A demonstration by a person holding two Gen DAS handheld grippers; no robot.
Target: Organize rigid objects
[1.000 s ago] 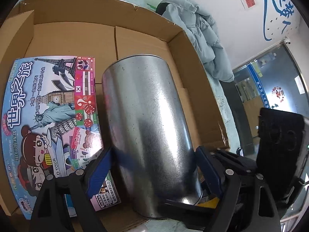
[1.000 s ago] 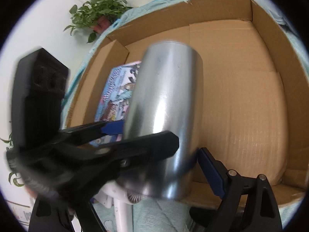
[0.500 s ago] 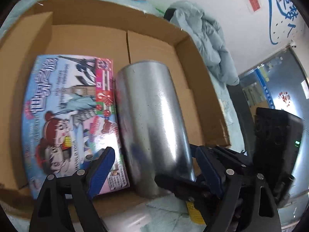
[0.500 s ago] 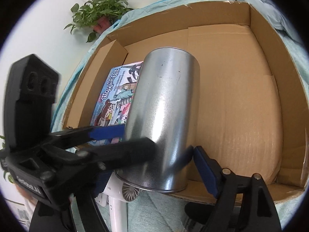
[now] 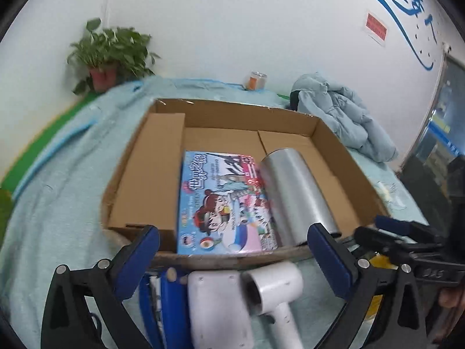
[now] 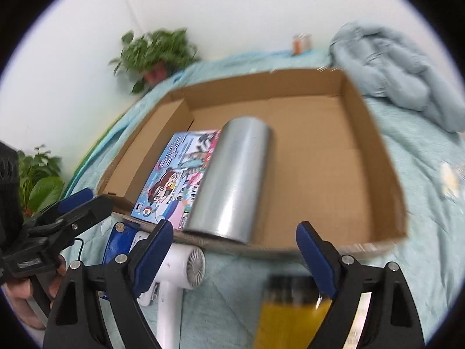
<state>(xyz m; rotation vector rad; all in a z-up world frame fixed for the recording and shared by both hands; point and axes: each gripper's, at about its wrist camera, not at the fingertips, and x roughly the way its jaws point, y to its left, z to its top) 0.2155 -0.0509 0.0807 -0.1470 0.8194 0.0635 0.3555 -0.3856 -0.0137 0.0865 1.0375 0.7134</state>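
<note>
Shiny smooth metal cylinder [image 6: 232, 180], glossy printed game box [image 5: 221, 203], matt corrugated cardboard box [image 6: 319, 160], soft quilted cloth [image 5: 58, 189], smooth white plastic hairdryer [image 5: 276, 288].

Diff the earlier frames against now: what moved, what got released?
Both tools let go of the metal can, now lying in the cardboard box beside the game box. The left tool and right tool pulled back over the near rim, jaws just opened, nothing between them. Game box and cardboard box unchanged.
</note>
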